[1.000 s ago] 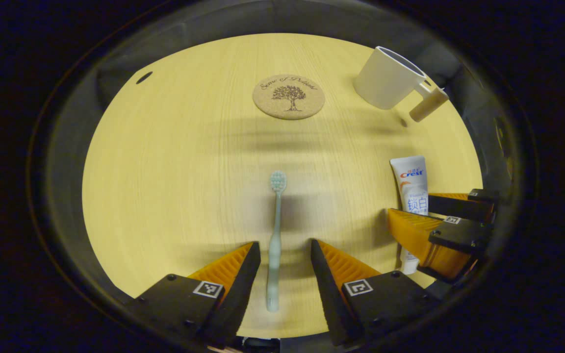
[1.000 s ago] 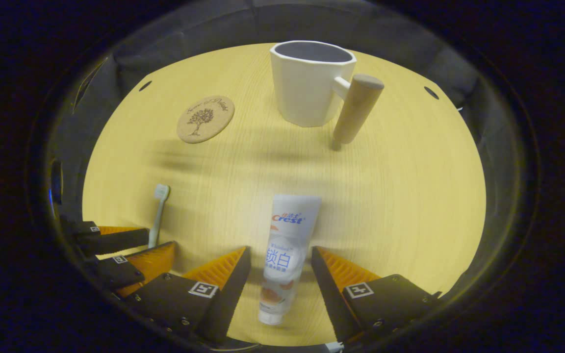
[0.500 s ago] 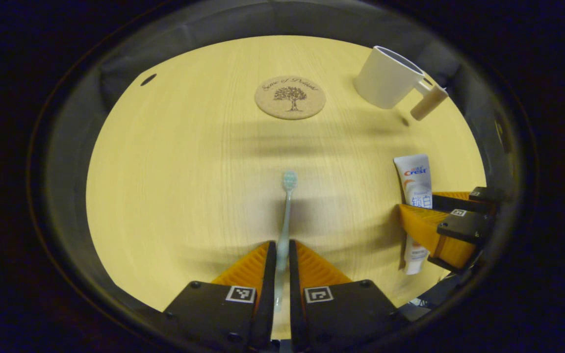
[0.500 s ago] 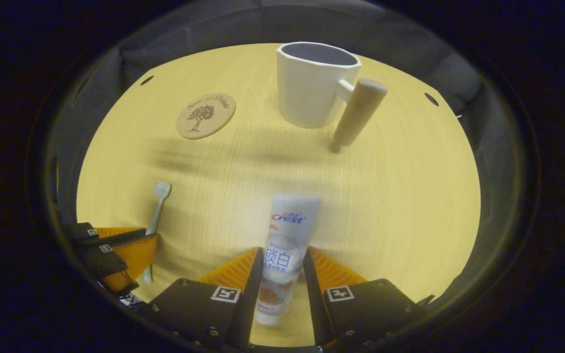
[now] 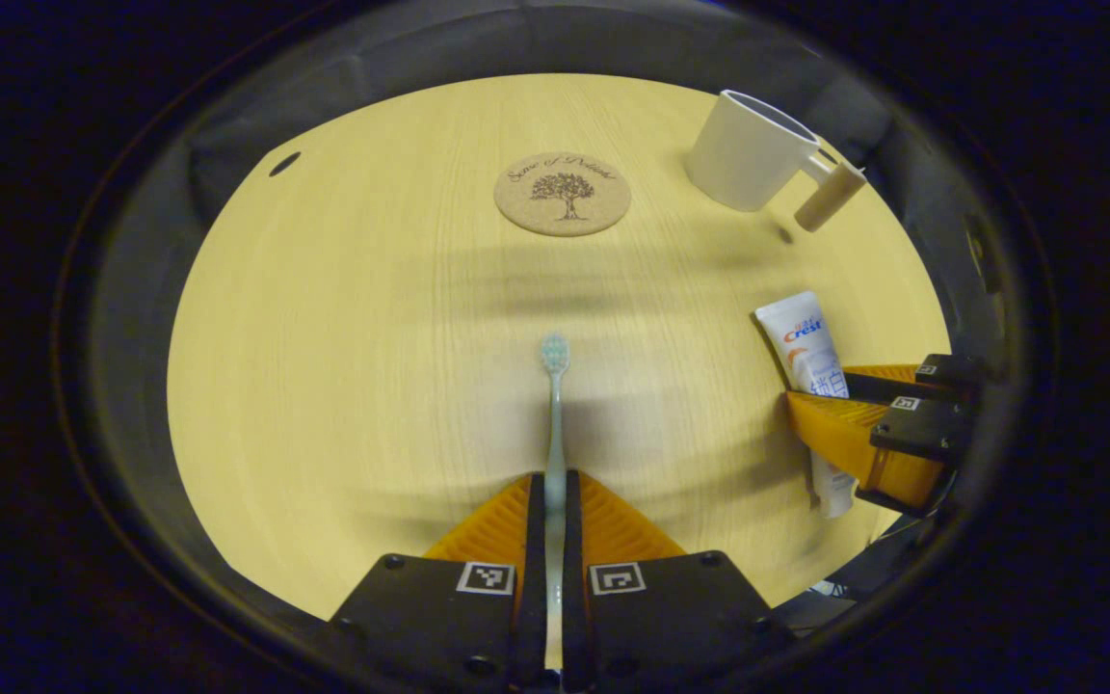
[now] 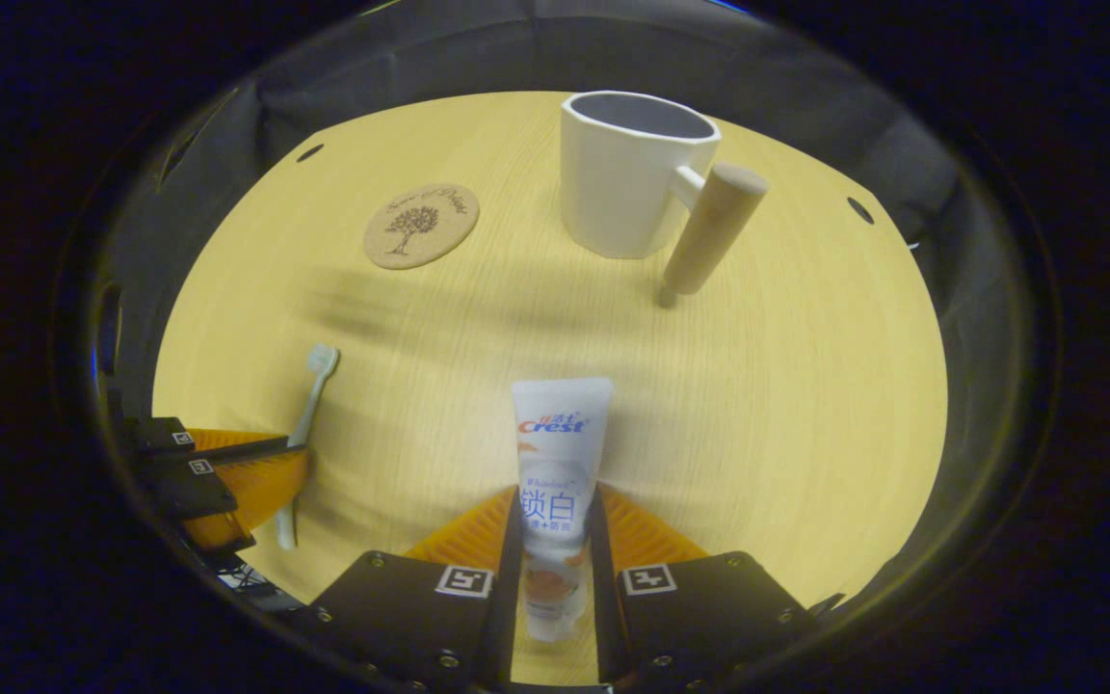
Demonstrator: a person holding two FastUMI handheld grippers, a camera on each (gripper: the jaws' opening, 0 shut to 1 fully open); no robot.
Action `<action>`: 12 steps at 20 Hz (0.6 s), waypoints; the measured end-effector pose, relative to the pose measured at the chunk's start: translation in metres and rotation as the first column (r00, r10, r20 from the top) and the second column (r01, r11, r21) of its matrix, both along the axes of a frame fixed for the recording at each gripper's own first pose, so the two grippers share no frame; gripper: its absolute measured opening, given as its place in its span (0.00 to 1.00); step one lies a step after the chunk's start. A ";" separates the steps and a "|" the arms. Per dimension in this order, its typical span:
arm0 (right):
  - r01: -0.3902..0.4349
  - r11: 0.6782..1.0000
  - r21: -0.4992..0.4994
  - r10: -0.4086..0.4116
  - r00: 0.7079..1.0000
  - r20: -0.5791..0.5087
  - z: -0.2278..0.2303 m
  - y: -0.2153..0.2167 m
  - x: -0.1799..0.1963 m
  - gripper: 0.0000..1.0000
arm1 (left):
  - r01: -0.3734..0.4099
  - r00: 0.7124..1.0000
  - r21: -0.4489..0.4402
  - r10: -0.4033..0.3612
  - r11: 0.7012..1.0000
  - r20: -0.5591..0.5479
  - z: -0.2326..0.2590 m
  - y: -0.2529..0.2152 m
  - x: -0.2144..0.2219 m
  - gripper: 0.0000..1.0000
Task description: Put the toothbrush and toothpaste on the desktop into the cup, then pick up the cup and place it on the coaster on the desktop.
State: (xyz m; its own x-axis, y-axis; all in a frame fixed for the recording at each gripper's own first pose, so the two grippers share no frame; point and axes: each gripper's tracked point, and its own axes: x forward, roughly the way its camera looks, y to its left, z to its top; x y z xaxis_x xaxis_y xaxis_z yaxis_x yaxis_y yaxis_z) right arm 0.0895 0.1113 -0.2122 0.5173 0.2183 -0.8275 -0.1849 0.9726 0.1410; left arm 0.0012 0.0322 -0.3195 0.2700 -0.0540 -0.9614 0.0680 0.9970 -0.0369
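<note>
From the left gripper view, the left tongs are pinched tight on the toothbrush, handle between the fingers, bristle head pointing straight out to twelve o'clock along the tongs' own line. The cup stands on the bench up at about one o'clock, well apart, its wooden handle on the far right side; the coaster sits dead ahead at twelve, beyond the brush head. Off at three o'clock the right tongs grip the toothpaste.

Over to the right gripper view: the right tongs are clamped on the toothpaste, cap end down between the fingers, flat crimped end pointing to twelve. The cup lies almost straight ahead, a touch past twelve, mouth open upward. The coaster is at eleven. At nine o'clock the left tongs hold the toothbrush.

My read: the right hand is the nearer one to the cup, with the tube already aimed at it.
</note>
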 end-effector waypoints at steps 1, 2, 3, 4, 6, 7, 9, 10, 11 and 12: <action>-0.003 1.000 0.006 0.003 1.000 0.005 0.000 0.000 -0.001 0.34 | -0.007 1.000 -0.009 0.007 1.000 0.010 0.000 0.000 0.001 0.14; -0.003 1.000 0.017 0.002 1.000 0.017 0.002 0.000 0.001 0.34 | -0.020 1.000 -0.017 0.021 1.000 0.019 0.002 0.002 0.000 0.14; 0.001 1.000 0.027 -0.002 0.999 0.034 0.003 -0.001 0.001 0.34 | -0.030 0.999 -0.026 0.031 0.999 0.031 0.003 0.005 -0.001 0.14; 0.005 0.999 0.037 -0.007 0.998 0.054 0.006 -0.003 0.003 0.34 | -0.033 0.998 -0.037 0.034 0.999 0.044 0.005 0.008 -0.003 0.14; 0.011 0.998 0.068 -0.018 0.995 0.096 0.011 -0.005 0.006 0.34 | -0.044 0.995 -0.062 0.049 0.997 0.089 0.017 0.014 -0.005 0.14; 0.012 0.996 0.086 -0.022 0.993 0.116 0.014 -0.006 0.006 0.34 | -0.052 0.992 -0.069 0.060 0.996 0.111 0.019 0.012 -0.004 0.14; 0.013 0.993 0.116 -0.032 0.987 0.160 0.020 -0.009 0.005 0.34 | -0.071 0.984 -0.096 0.086 0.993 0.157 0.028 0.015 -0.004 0.14; 0.013 0.991 0.131 -0.038 0.982 0.186 0.025 -0.011 0.006 0.34 | -0.079 0.979 -0.113 0.098 0.990 0.180 0.036 0.021 -0.006 0.14; 0.012 0.989 0.146 -0.043 0.976 0.214 0.029 -0.011 0.005 0.34 | -0.085 0.974 -0.124 0.108 0.989 0.200 0.044 0.029 -0.009 0.14; 0.006 0.987 0.162 -0.046 0.969 0.242 0.035 -0.012 0.006 0.34 | -0.088 0.968 -0.134 0.117 0.987 0.224 0.051 0.034 -0.009 0.14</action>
State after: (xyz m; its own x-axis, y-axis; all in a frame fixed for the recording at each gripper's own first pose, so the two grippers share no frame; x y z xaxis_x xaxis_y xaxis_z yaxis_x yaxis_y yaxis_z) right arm 0.0954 0.0994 -0.1775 0.7064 0.3205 -0.6311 -0.2078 0.9462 0.2479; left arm -0.0081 0.0666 -0.2686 0.4936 -0.1273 -0.8603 -0.0135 0.9880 -0.1540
